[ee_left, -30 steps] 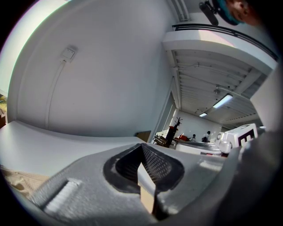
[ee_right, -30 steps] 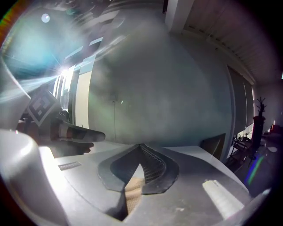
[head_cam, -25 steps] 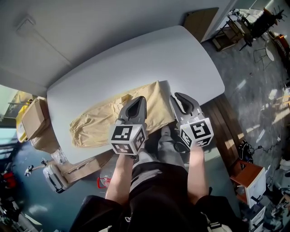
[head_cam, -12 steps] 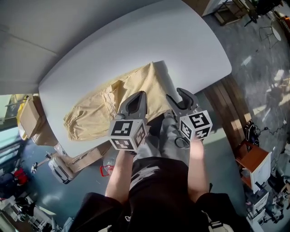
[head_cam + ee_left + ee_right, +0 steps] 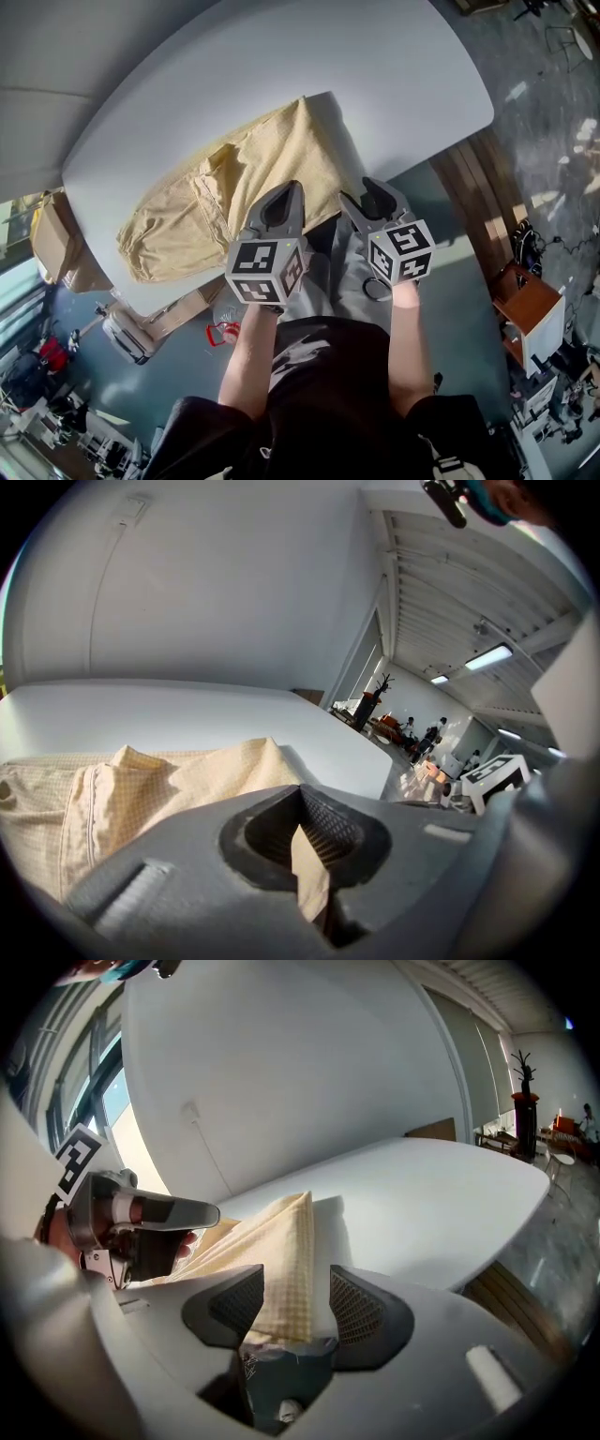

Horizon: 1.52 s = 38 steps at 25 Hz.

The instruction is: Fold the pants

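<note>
Left gripper (image 5: 284,192): held over the near edge of the table (image 5: 281,75), pointing away from the person and downward, with its marker cube toward the person

Left fingers (image 5: 328,832): together, clamped on the pants (image 5: 141,789); a thin fold of tan cloth stands pinched between the two ribbed pads, and the rest of the cloth runs from the jaws out onto the table top (image 5: 187,714)

Right gripper (image 5: 367,195): just beside the left gripper on the same near edge, pointing the same way, its marker cube also toward the person

Right fingers (image 5: 361,1312): well apart; the jaws have just been opening

Right gripper contents: the straight folded edge of the pants (image 5: 272,1241) runs between the two pads and lies slack, closer to the pad on that view's left; neither pad clamps it

Pants (image 5: 225,192): tan checked cloth, lying flat and lengthwise on the table, from the near left corner area toward the middle; the end nearest the person reaches the table edge at the two grippers; creases and a raised fold show near the cloth's middle

Gripper spacing: side by side and near each other, not touching; the left gripper (image 5: 141,1218) shows in the right gripper view at the left, on the same end of the cloth

Table: white, rounded corners, bare apart from the pants

Surroundings: cardboard boxes (image 5: 56,244) on the floor beside the table's left end
</note>
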Tool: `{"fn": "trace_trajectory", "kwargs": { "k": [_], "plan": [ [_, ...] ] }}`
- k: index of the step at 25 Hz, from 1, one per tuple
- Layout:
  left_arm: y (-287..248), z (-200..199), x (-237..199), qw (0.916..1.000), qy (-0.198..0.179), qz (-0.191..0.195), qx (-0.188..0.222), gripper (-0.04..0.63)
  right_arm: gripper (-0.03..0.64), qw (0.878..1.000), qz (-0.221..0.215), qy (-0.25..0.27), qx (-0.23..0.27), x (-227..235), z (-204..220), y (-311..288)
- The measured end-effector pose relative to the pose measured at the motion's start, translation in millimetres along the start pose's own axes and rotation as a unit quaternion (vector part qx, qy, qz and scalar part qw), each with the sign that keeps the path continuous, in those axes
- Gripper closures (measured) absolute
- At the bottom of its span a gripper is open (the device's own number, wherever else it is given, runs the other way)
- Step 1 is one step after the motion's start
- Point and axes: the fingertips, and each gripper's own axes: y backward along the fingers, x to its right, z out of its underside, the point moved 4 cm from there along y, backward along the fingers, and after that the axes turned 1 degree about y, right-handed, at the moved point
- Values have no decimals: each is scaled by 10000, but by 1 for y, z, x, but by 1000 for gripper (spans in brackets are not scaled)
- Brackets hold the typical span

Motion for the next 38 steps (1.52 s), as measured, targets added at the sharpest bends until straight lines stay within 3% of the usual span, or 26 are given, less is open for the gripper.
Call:
{"fn": "trace_trajectory", "kwargs": {
  "k": [9, 15, 19, 27, 38],
  "plan": [
    [-2, 22, -4, 9997, 127, -105, -187, 592, 407, 9994, -5, -130, -327, 1, 27, -9],
    [1, 18, -3, 9996, 170, -178, -114, 592, 491, 9978, -79, 29, -662, -4, 28, -13],
    [3, 17, -2, 9995, 197, -251, -84, 592, 576, 9979, -245, -98, -599, -6, 22, -12],
    [-6, 13, 4, 9992, 262, -307, -48, 592, 581, 9983, -395, -273, -346, 6, 4, -7],
    [-63, -7, 55, 9997, 223, 14, -57, 592, 581, 9990, 13, -388, -216, 88, -22, 27]
  ]
}}
